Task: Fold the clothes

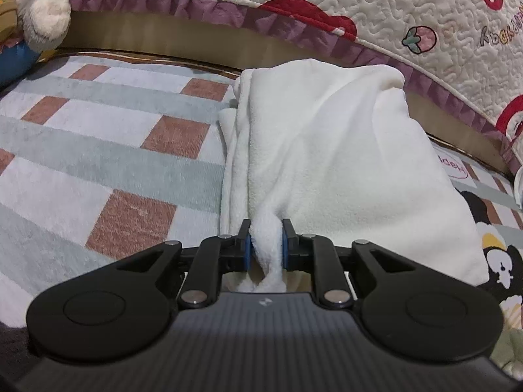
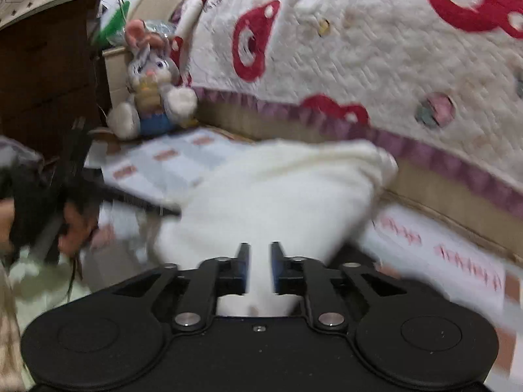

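A white fleecy garment (image 1: 327, 150) lies bunched on the checked bed cover (image 1: 108, 137), its far end against the quilted headboard. My left gripper (image 1: 266, 228) is shut on the garment's near edge, with a twisted fold between its blue pads. In the right wrist view, which is blurred by motion, the same white garment (image 2: 281, 189) is lifted in front of me. My right gripper (image 2: 260, 251) is shut on another part of its near edge. The left gripper and the hand holding it (image 2: 65, 209) show at the left of that view.
A cream quilt with red shapes and a purple frill (image 1: 392, 9) hangs along the back. A grey plush rabbit (image 2: 150, 81) sits in the far left corner by a dark wooden cabinet (image 2: 42, 75). A penguin-print cloth (image 1: 497, 248) lies at the right.
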Action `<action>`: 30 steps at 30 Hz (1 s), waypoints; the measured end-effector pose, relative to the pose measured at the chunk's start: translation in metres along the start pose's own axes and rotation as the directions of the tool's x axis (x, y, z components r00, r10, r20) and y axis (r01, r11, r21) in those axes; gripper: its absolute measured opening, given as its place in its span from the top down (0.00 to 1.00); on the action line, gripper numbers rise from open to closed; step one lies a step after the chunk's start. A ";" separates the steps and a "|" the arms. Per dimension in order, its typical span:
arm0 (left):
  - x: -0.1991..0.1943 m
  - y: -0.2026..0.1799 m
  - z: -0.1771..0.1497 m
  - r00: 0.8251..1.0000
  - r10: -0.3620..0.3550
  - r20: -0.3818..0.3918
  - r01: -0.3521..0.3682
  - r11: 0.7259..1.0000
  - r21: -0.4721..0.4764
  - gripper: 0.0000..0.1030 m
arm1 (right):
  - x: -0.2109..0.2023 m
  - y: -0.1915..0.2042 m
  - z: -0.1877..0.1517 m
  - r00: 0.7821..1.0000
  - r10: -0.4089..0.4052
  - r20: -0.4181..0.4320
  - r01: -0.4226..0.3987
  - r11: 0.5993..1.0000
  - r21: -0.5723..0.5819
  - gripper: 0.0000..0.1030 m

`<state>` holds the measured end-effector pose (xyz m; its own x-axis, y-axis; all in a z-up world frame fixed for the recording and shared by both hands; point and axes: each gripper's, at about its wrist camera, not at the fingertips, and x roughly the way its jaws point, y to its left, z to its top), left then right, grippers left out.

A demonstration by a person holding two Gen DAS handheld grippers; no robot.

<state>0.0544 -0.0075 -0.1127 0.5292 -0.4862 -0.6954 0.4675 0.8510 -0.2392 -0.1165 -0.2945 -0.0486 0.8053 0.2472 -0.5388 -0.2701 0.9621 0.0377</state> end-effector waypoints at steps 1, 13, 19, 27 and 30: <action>0.000 0.000 0.000 1.000 0.001 -0.002 -0.001 1.000 0.000 0.84 | 0.005 0.001 -0.004 1.000 -0.002 -0.008 0.002 1.000 0.000 0.72; 0.001 0.031 0.001 0.996 -0.089 -0.032 0.081 0.978 -0.191 0.72 | 0.059 0.014 -0.049 0.995 -0.027 -0.100 0.028 1.000 0.004 0.58; -0.026 0.031 0.027 0.989 -0.084 0.119 0.103 0.981 -0.166 0.44 | 0.065 0.010 -0.051 0.994 -0.020 -0.106 0.022 1.000 0.009 0.53; 0.029 -0.012 0.128 0.992 -0.097 0.077 0.085 0.986 0.143 0.41 | 0.068 0.008 -0.050 0.995 -0.012 -0.102 0.013 1.000 0.013 0.52; 0.063 -0.047 0.157 0.992 -0.109 0.056 0.089 0.955 0.285 0.35 | 0.068 0.007 -0.052 0.996 -0.006 -0.094 0.008 1.000 0.021 0.52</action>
<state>0.1767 -0.1088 -0.0391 0.5139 -0.5862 -0.6263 0.6947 0.7127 -0.0972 -0.0914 -0.2771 -0.1284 0.7538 0.2298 -0.6156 -0.2526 0.9662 0.0514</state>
